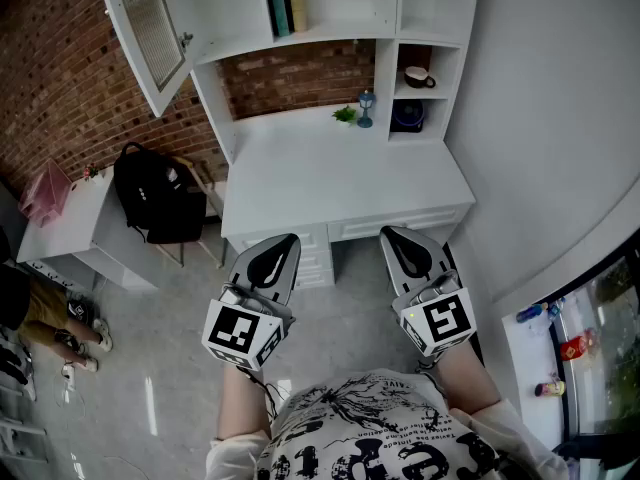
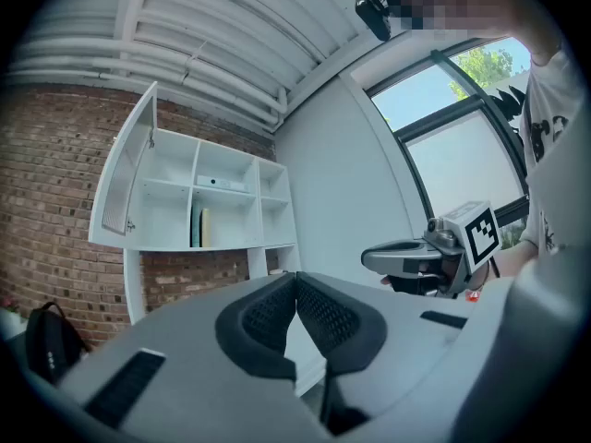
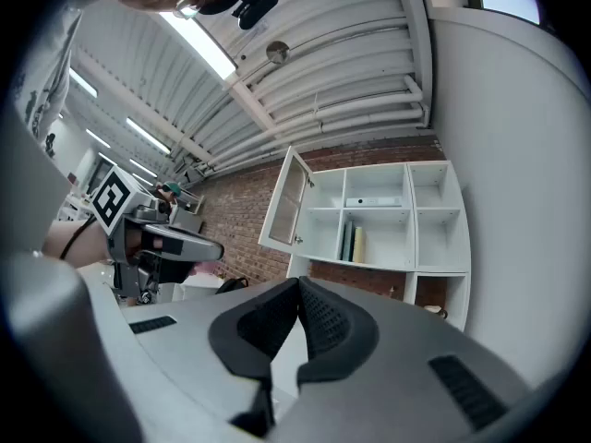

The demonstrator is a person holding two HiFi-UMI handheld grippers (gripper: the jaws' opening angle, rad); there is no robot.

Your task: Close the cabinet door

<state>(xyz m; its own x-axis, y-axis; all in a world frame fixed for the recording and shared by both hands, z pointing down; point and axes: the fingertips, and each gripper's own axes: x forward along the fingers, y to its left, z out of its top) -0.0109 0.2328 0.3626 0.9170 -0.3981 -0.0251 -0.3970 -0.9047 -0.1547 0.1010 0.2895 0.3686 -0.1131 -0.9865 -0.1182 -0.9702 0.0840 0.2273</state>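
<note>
A white cabinet door (image 1: 147, 30) with a glass pane stands swung open at the left of the white shelf unit (image 1: 330, 8). It also shows in the left gripper view as the door (image 2: 125, 169) and in the right gripper view as the door (image 3: 285, 199). My left gripper (image 1: 283, 241) and right gripper (image 1: 392, 236) hang side by side in front of the white desk (image 1: 340, 178), well short of the door. Both are shut with nothing between the pads, as the left gripper (image 2: 295, 280) and right gripper (image 3: 297, 286) show close up.
Books (image 1: 284, 1) stand on the upper shelf; a cup (image 1: 418, 77) and a small plant (image 1: 345, 114) sit at the right. A black backpack (image 1: 155, 193) rests on a chair left of the desk. A brick wall (image 1: 50, 78) runs behind.
</note>
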